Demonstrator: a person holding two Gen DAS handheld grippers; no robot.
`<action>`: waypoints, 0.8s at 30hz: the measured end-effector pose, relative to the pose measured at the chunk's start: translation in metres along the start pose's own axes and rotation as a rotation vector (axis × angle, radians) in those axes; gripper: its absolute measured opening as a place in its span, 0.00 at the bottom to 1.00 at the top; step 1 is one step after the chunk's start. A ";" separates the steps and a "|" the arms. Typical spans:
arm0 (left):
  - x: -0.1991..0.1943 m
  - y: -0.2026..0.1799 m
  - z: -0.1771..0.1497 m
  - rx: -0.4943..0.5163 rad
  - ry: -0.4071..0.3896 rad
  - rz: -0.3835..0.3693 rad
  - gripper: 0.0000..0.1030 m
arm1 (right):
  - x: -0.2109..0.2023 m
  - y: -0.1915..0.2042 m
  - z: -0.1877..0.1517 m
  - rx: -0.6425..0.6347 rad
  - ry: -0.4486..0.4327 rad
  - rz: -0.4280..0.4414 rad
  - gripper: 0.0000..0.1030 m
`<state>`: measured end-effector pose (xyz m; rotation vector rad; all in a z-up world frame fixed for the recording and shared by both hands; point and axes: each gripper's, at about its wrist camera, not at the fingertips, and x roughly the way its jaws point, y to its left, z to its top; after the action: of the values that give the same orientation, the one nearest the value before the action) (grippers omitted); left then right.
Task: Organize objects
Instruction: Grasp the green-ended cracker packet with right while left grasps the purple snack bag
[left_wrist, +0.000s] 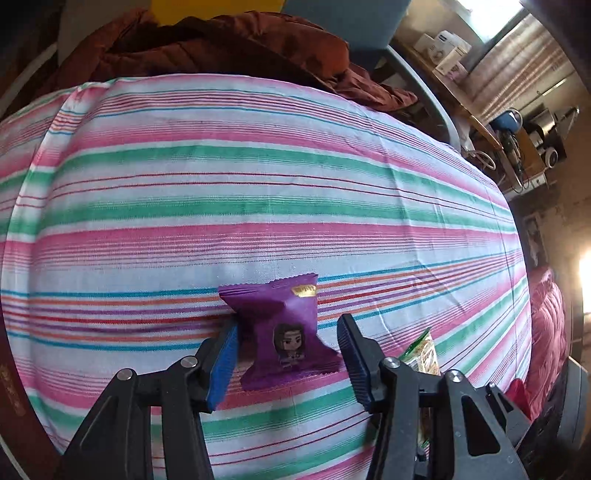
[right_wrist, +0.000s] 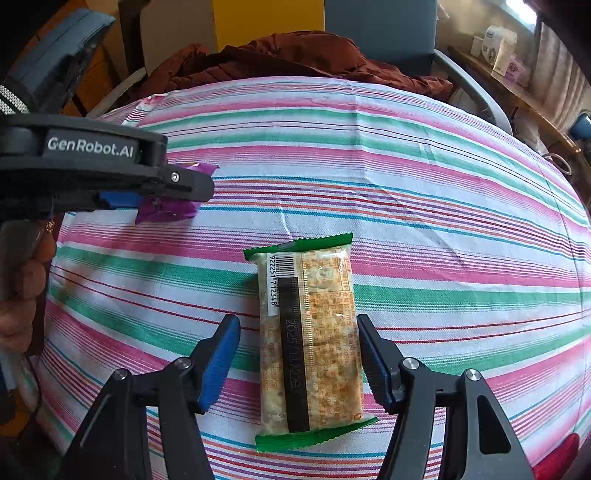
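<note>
between the spread fingers of the right gripper (right_wrist: 298, 360), a green-ended cracker pack (right_wrist: 308, 338) lies flat on the striped cloth (right_wrist: 443, 206), its right side just beside the right pad, the left pad apart from it. it looks light, crinkly and brittle inside, best pinched gently across its long sides. farther left, the left gripper (left_wrist: 288, 354) stands open around a purple snack packet (left_wrist: 282, 330), soft and slippery, its left pad touching the pinched waist.
</note>
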<state>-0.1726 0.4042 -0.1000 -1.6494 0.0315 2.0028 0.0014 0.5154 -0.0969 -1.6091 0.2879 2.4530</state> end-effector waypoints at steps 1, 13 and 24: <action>-0.001 0.001 -0.001 0.011 -0.005 0.004 0.43 | -0.001 0.000 -0.001 -0.002 0.001 -0.001 0.63; -0.026 0.000 -0.055 0.239 -0.129 0.105 0.37 | -0.009 0.000 -0.001 -0.010 -0.006 -0.024 0.45; -0.088 0.003 -0.094 0.279 -0.304 0.132 0.37 | -0.007 0.012 0.002 -0.016 -0.034 0.031 0.44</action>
<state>-0.0801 0.3347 -0.0443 -1.1867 0.3022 2.2127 -0.0014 0.5038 -0.0892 -1.5795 0.2915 2.5092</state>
